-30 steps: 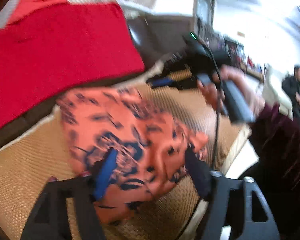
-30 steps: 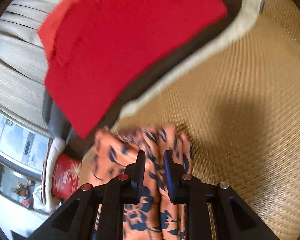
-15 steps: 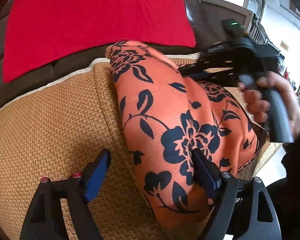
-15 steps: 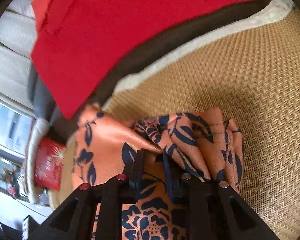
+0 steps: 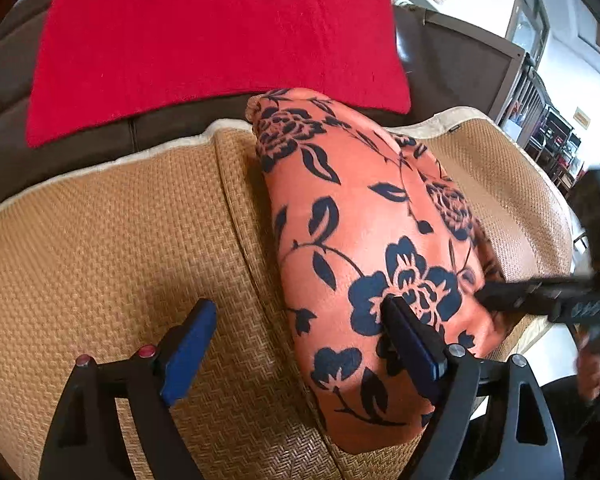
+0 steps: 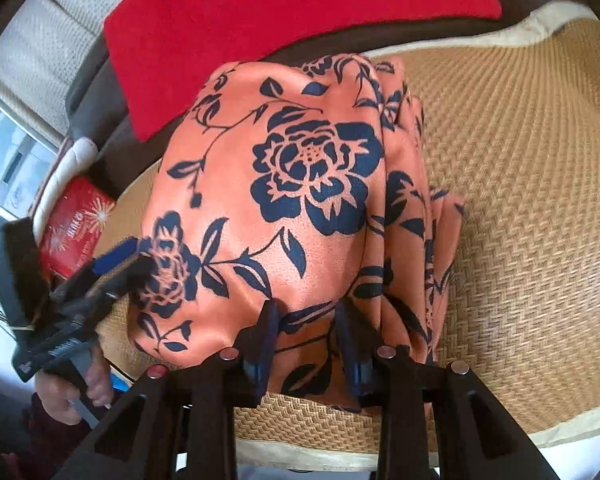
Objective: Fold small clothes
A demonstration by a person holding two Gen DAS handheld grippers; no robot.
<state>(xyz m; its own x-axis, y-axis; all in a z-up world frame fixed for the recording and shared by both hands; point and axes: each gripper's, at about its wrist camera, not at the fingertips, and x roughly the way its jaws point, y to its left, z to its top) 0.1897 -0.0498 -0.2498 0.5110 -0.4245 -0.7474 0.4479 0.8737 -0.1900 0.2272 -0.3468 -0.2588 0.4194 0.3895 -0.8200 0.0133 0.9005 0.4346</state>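
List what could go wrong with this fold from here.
1. The right claw is opening with the orange floral garment between its pads; the stacked pleats on that side could spring apart.
2. The open left claw has one pad on the cloth and could drag it.
3. The garment lies near the woven mat's edge and could slide off.
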